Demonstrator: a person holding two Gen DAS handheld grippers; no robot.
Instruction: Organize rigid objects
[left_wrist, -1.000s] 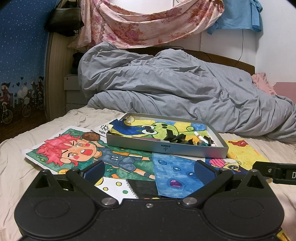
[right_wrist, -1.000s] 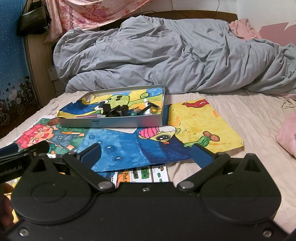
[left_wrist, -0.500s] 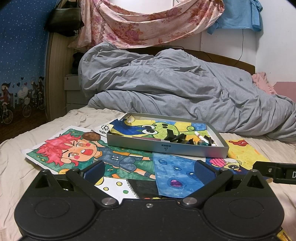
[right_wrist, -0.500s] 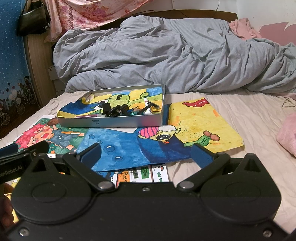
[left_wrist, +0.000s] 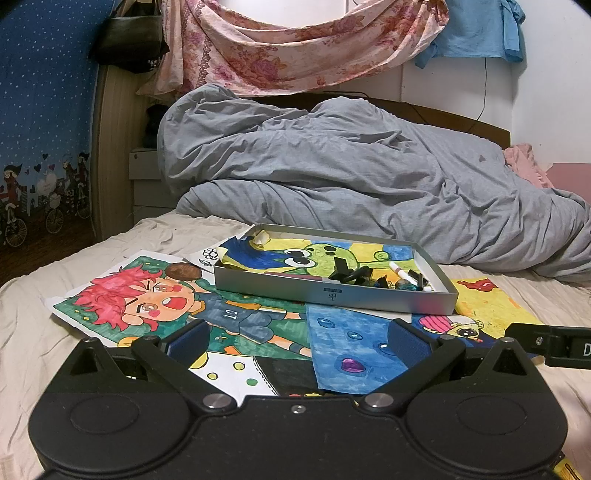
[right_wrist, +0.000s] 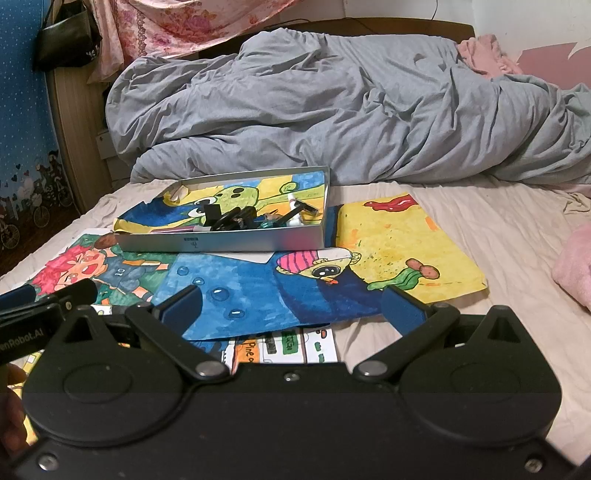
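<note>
A shallow silver tin tray (left_wrist: 334, 293) sits on the bed on top of coloured drawings; it also shows in the right wrist view (right_wrist: 221, 242). It holds a frog drawing (left_wrist: 314, 258), black clips (left_wrist: 351, 275) and a white marker (left_wrist: 404, 273). The same clips show in the right wrist view (right_wrist: 232, 218). My left gripper (left_wrist: 297, 338) is open and empty, low over the drawings, short of the tray. My right gripper (right_wrist: 291, 306) is open and empty over the blue drawing (right_wrist: 258, 295). Each gripper's side shows at the edge of the other's view.
A rumpled grey duvet (left_wrist: 369, 184) lies across the back of the bed. Loose drawings cover the sheet: a red-haired character (left_wrist: 140, 299), a yellow one (right_wrist: 399, 243). A pink cloth (right_wrist: 576, 266) lies at the right. A headboard and dark bag (left_wrist: 129, 40) stand at the left.
</note>
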